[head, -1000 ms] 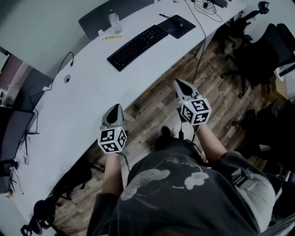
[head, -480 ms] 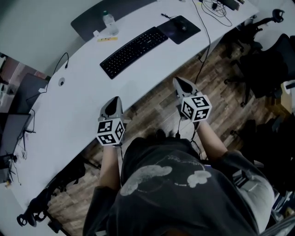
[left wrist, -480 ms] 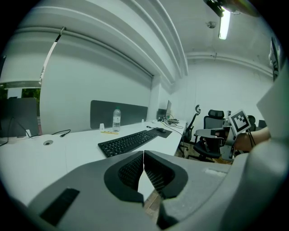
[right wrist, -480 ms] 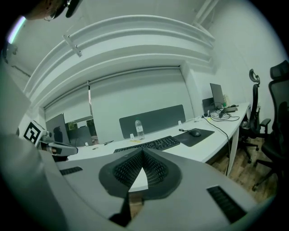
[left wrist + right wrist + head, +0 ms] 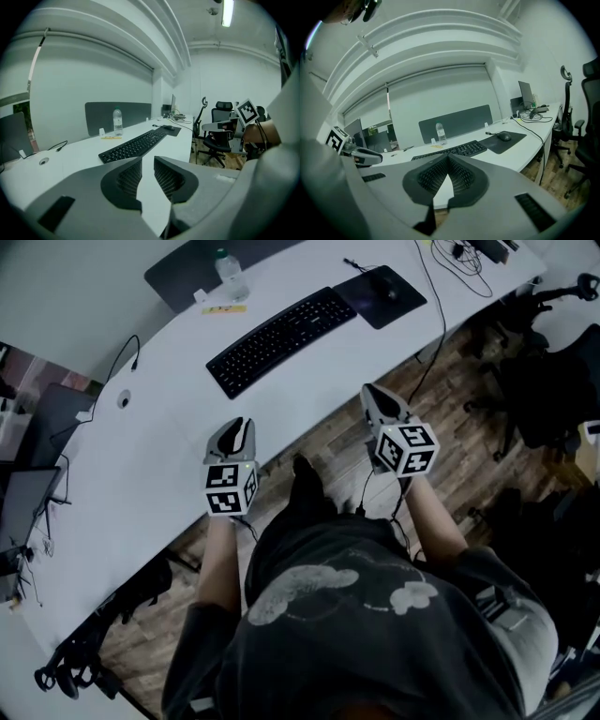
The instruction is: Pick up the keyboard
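Note:
The black keyboard (image 5: 281,338) lies slantwise on the white desk (image 5: 169,456), beyond both grippers and untouched. It also shows in the left gripper view as the keyboard (image 5: 133,145) and in the right gripper view as the keyboard (image 5: 452,151). My left gripper (image 5: 237,423) hovers over the desk's near edge. Its jaws are opening: the left gripper (image 5: 147,162) shows a narrow gap with nothing in it. My right gripper (image 5: 369,392) hangs over the floor just short of the desk edge. The right gripper (image 5: 449,159) is shut and empty.
A dark mouse pad (image 5: 380,298) with a mouse (image 5: 390,292) lies right of the keyboard. A water bottle (image 5: 230,273) stands behind the keyboard by a grey divider. A cable (image 5: 427,352) hangs off the desk. Office chairs (image 5: 553,381) stand at the right.
Both grippers have moved forward toward the desk. The left one now reaches over the desk's near edge, and the right one is close to that edge.

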### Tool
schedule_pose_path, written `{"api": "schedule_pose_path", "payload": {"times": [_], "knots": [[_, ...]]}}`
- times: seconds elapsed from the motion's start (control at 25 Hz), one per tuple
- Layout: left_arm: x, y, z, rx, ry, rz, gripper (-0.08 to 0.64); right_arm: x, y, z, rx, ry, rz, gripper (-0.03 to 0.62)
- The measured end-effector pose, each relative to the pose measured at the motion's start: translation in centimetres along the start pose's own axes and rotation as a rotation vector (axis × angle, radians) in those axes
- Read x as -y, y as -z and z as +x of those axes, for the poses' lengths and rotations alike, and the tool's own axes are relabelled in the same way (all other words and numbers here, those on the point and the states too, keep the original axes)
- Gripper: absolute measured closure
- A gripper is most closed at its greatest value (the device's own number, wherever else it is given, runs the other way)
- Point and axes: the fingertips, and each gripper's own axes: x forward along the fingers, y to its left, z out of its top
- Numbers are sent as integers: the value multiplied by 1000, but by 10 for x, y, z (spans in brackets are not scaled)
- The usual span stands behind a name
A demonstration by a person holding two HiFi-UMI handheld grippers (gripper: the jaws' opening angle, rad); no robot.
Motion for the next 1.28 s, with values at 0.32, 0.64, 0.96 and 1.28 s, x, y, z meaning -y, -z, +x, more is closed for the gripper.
{"api": "schedule_pose_path", "payload": {"times": [0.32, 0.64, 0.96, 1.28], "knots": [[-36, -1, 72, -118, 75, 46, 260, 23, -21, 72, -39, 21, -26, 602], [-79, 8, 131, -260, 107, 231, 114, 29, -32, 141, -88, 37, -39, 602], [-99, 29, 165, -444, 200, 396, 13, 23, -44, 189, -120, 42, -65, 602], [-96, 42, 183, -534, 274, 493, -14, 19, -48, 214, -140, 22, -78, 603]]}}
